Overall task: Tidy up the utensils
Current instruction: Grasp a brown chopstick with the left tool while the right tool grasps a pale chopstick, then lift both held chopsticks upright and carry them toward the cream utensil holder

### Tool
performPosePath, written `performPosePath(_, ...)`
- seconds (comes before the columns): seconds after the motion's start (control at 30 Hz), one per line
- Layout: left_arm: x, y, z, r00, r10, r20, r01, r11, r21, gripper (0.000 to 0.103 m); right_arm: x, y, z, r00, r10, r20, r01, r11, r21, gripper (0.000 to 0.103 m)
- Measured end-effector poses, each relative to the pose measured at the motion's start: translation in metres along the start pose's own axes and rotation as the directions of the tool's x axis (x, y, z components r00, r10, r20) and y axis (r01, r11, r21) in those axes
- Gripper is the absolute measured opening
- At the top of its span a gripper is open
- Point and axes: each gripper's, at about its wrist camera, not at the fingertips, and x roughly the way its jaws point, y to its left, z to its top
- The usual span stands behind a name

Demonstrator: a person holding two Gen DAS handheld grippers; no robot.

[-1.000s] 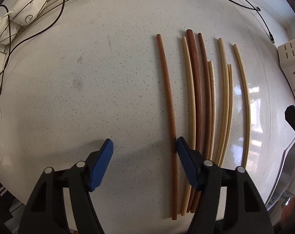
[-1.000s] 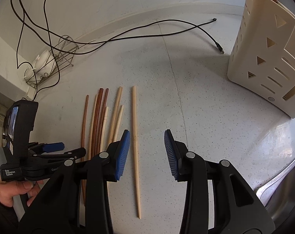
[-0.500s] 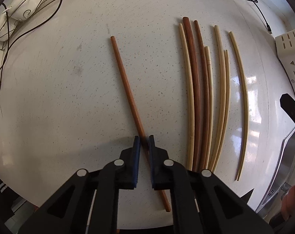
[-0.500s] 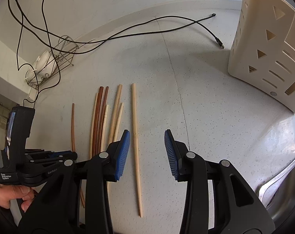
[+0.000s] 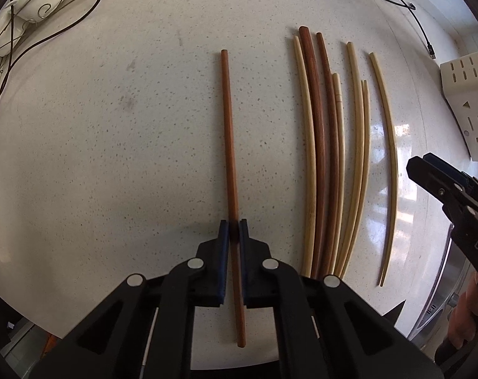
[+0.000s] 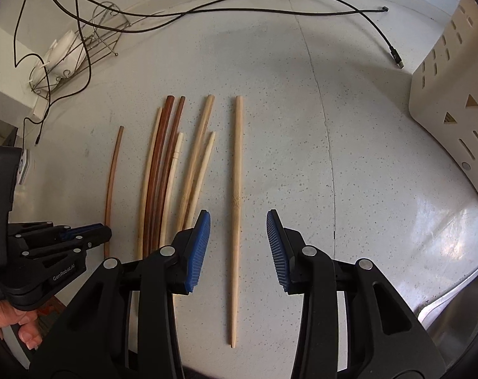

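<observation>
The left claw (image 5: 234, 232) is clamped on the brown stick (image 5: 229, 145), gripping it toward its near end; the stick lies flat on the desk (image 5: 112, 158), set apart to the left of the bundle (image 5: 330, 158) of pale and dark sticks. The right claw (image 6: 238, 237) stands apart, its blue pads straddling the lone pale stick (image 6: 236, 208) without touching it; this stick lies on the desk just right of the bundle. The cream holder (image 6: 453, 120) stands at the far right, well apart from the sticks.

The step in hand appears to be a paired pick: one stick per claw, for transfer to the holder.

Recommended procedure:
- Left claw: lift straight up. The grip sits off-centre, so the far end is likely to droop; raise slowly and keep the stick clear of the bundle.
- Right claw: lower until both pads flank the pale stick at desk level, then close squarely across it. A skewed closure may roll the stick out from between the pads.
- Keep the left pad of the right claw away from the nearest bundle sticks, which lie just beside it.
- Watch the black cable (image 6: 302, 12) at the far side during transfer to the holder.
</observation>
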Motion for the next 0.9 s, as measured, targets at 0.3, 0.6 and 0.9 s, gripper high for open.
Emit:
performPosePath(0.3, 0.003, -0.009, -0.006, 0.999, 0.018, 0.036, -0.018, 1.0, -0.007, 0.006, 0.019, 0.013, 0.007, 0.993, -0.063, -0.103, 0.061, 0.998, -0.017, 0.021)
performPosePath(0.6, 0.007, -0.022, -0.01, 0.996, 0.059, 0.063, -0.06, 0.998, 0.009, 0.006, 0.034, 0.027, 0.015, 0.97, -0.159, -0.182, 0.153, 0.987, -0.047, 0.006)
performPosePath(0.9, 0.005, -0.009, -0.016, 0.997, 0.021, 0.07, -0.02, 1.0, -0.007, 0.006, 0.033, 0.019, 0.02, 0.978, -0.107, -0.182, 0.104, 0.994, -0.026, 0.006)
